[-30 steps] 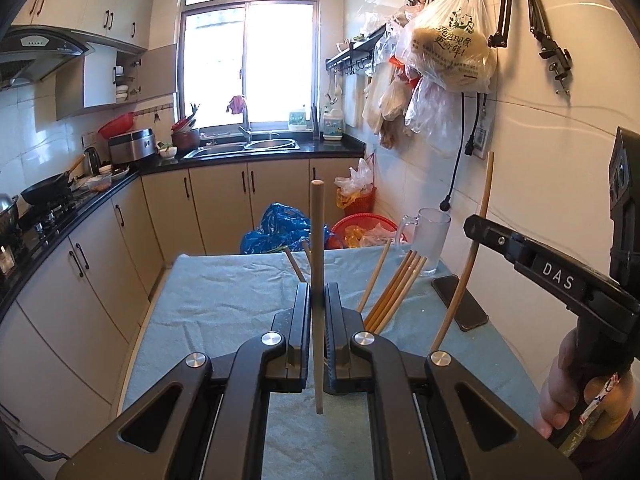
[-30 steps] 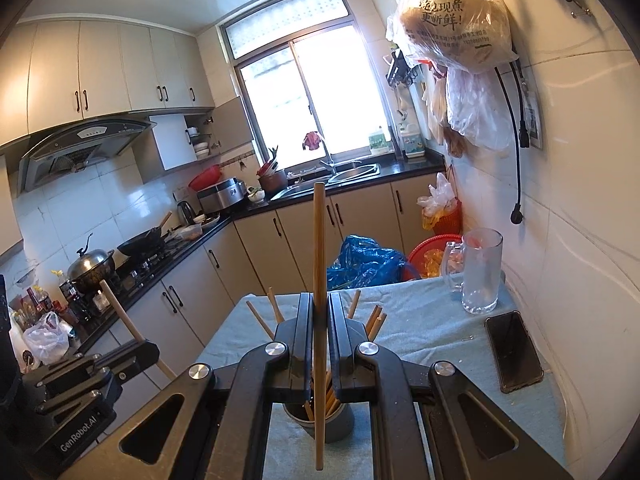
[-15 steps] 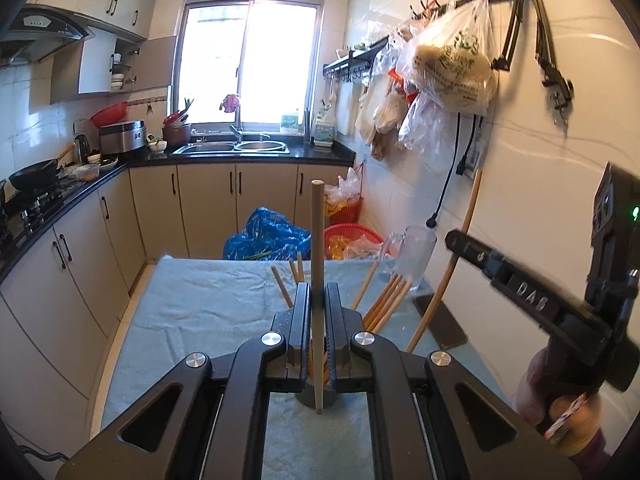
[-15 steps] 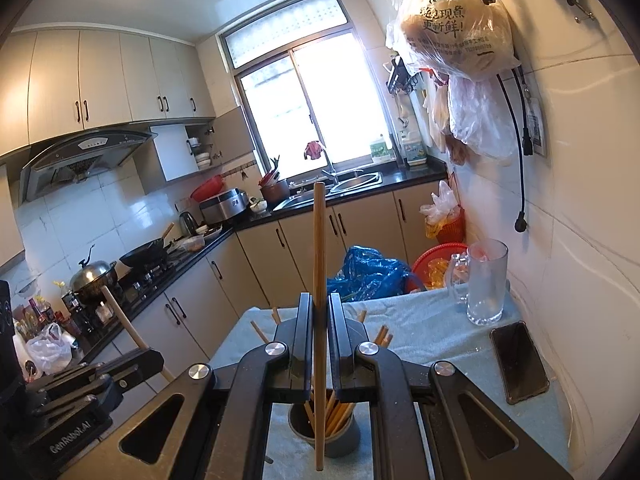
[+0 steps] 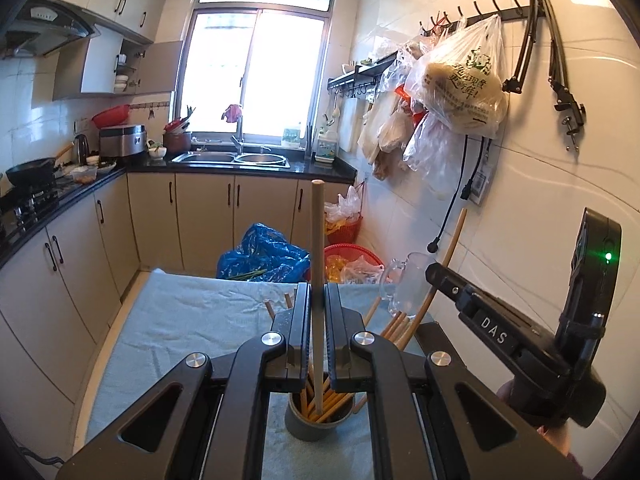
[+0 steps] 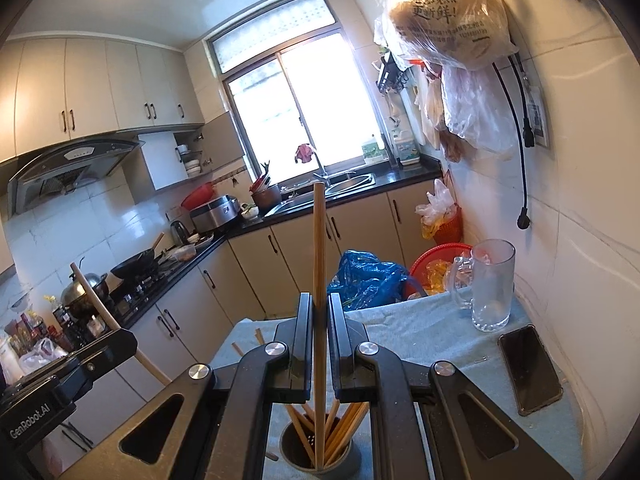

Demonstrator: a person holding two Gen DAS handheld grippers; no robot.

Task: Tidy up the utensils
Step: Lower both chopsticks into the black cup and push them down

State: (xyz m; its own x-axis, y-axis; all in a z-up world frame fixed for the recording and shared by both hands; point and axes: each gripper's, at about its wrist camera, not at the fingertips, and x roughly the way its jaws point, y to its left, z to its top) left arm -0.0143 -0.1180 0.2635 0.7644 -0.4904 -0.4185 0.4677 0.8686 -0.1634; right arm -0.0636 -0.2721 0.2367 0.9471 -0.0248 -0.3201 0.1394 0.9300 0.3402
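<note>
**Two chopsticks poised over the holder**

In a narrow kitchen, a person works a hand-held gripper in each hand above a table (image 6: 440, 336) covered with a pale blue cloth. The left gripper (image 5: 318, 292) is clamped tight on one wooden chopstick (image 5: 317, 240), held upright so that its lower end hangs within the mouth of the grey cup (image 5: 320, 426), ready, it seems, to be dropped in. The right gripper (image 6: 319, 304) is likewise closed fast on a second chopstick (image 6: 319, 248), also upright, its tip down among the sticks already standing in the same cup (image 6: 316, 460). A vertical hold looks chosen to let each stick slide straight in without catching its neighbours. A few loose chopsticks (image 5: 394, 328) lie on the cloth beyond the cup, apparently still to be collected. A glass mug (image 6: 490, 284) and a phone (image 6: 530, 368) sit near the tiled wall, clear of the work.
</note>
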